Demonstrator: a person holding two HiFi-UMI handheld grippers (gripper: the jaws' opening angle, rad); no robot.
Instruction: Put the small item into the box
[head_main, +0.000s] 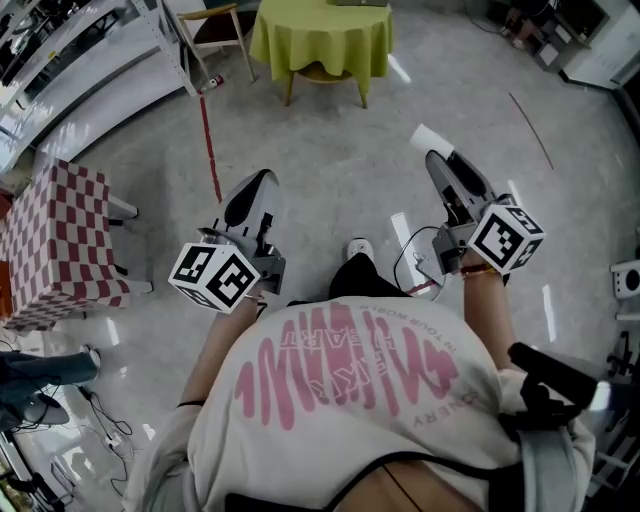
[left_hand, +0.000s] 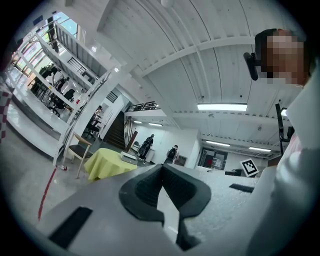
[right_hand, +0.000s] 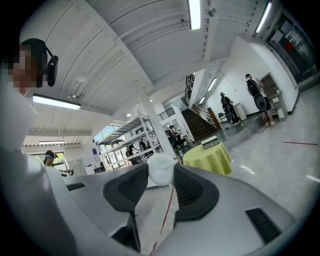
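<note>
Small white rounded item (right_hand: 161, 169), soft-looking: it sits pinched between the dark ribbed pads of your right gripper (head_main: 436, 156), at their far tips. The jaws therefore stand fairly wide, with the item filling the gap. A grip this near the tips leaves much of the item proud of the pads, which should let it fall away cleanly when you release. You carry it level, out in front of you, above the grey floor (head_main: 340, 170) and well apart from any surface.

Left gripper (left_hand: 161, 168): the pads meet at their tips with nothing between them. You hold it level beside the right one, apparently only carried along; the task gives it no work at this stage.

Flat pale box (right_hand: 210, 141): the one container in sight. It lies on the yellow-green cloth-covered round table (right_hand: 207, 160) ahead of you, well apart from both grippers. It shows too small to tell whether it is open or what it holds, and taking it for the task's box is a judgement only. A wooden chair (head_main: 215, 25) stands near the table, and a red-and-white checked cloth (head_main: 60, 240) covers a low stand at your left.

Placing has not begun; you must first reach the table.
</note>
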